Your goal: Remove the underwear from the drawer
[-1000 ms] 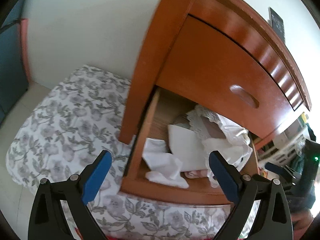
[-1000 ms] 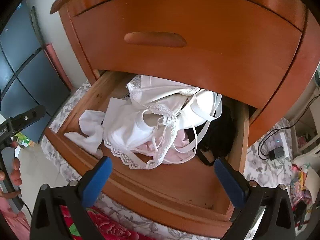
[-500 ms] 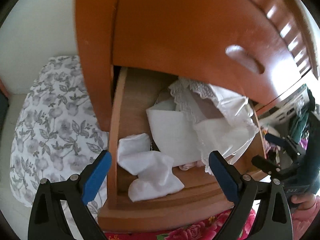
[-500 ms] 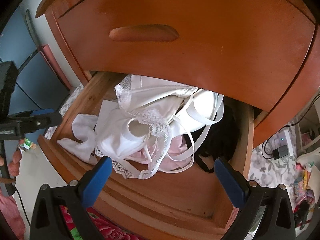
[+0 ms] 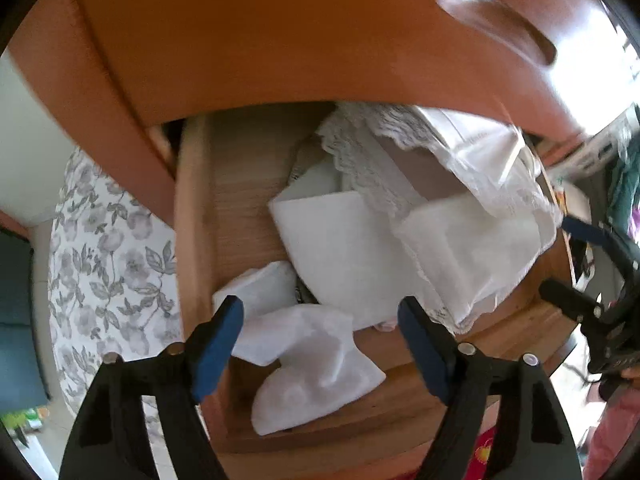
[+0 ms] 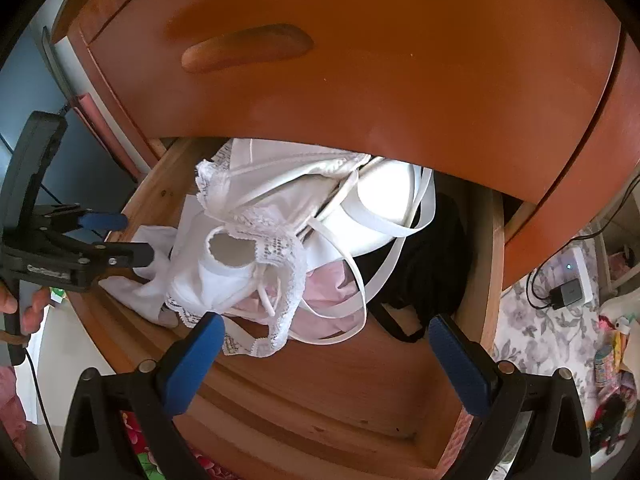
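The wooden drawer [image 5: 192, 240] [image 6: 320, 400] stands pulled out under a shut upper drawer [image 6: 248, 48]. At its left end lies a small crumpled white underwear piece [image 5: 312, 364] [image 6: 156, 280]. My left gripper [image 5: 320, 306] [image 6: 134, 238] points steeply down over it. Its jaws are closing with the cloth between them, and the pads are not pressing on it. A heap of white lace underwear [image 5: 400, 220] [image 6: 256, 240] fills the middle, over a pink garment [image 6: 328, 304] and beside a black one [image 6: 432, 264]. My right gripper [image 6: 325, 323] [image 5: 558, 256] hangs open above the drawer's front edge, holding nothing.
The upper drawer front [image 5: 496, 20] overhangs the back half of the open drawer. A grey floral bedspread [image 5: 108, 260] [image 6: 532, 328] lies on both sides of the cabinet. A charger with cables [image 6: 568, 292] rests at the right. A person's hand [image 6: 28, 312] holds the left gripper's handle.
The left gripper swung in over the drawer's left end, tipped downward onto the small white piece, and its jaws narrowed. The right gripper edged closer to the drawer.
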The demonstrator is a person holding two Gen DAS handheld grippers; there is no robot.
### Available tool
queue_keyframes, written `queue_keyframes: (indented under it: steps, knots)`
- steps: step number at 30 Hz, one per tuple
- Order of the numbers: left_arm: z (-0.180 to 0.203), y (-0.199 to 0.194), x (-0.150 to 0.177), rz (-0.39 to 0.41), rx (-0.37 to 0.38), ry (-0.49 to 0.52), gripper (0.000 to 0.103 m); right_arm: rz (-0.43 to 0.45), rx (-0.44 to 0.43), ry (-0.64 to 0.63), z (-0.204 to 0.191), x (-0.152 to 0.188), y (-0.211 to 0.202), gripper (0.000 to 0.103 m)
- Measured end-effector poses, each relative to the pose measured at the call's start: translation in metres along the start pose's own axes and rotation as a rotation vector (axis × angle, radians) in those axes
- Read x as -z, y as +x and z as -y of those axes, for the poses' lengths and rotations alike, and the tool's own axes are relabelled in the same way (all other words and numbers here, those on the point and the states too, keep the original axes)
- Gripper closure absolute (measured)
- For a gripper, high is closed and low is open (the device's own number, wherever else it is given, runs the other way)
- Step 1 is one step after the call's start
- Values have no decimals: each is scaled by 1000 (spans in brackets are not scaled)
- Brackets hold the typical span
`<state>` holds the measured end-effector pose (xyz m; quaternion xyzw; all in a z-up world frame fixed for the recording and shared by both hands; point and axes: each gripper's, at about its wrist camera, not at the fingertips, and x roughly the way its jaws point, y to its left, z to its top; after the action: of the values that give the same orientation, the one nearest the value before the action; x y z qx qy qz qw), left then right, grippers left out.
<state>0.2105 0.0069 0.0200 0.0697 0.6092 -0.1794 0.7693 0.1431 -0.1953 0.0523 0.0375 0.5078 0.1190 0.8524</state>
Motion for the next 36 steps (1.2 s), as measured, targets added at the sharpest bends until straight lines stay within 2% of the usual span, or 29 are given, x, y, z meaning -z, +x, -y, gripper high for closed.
queue_keyframes:
  steps: [4,8,14,18,23,24,25,26,31,36]
  knots:
    - [8,14,1,-45,-39,35,26,-5,-5,-2,1,-2,2,0]
    - [2,31,0,-108,-33,29,30,-13,-12,3,7,-1,7,0]
    - [7,40,0,-120,-45,42,30,-26,-16,9,13,2,12,0]
    - [10,45,0,-123,-63,72,46,-36,-16,10,17,2,14,0]
    - [9,44,3,-104,-91,95,57,-41,-18,12,13,3,16,0]
    - [10,43,4,-96,-91,96,65,-43,-18,12,13,3,16,0]
    - [9,42,4,-91,-77,94,77,-44,-18,12,12,4,17,0]
    - [7,40,6,-91,-58,85,80,-45,-18,13,13,4,17,0]
    - [-6,37,16,-36,-60,75,87,-44,-20,15,12,6,18,0]
    - [-32,22,30,68,16,-25,90,-43,-17,21,14,7,15,0]
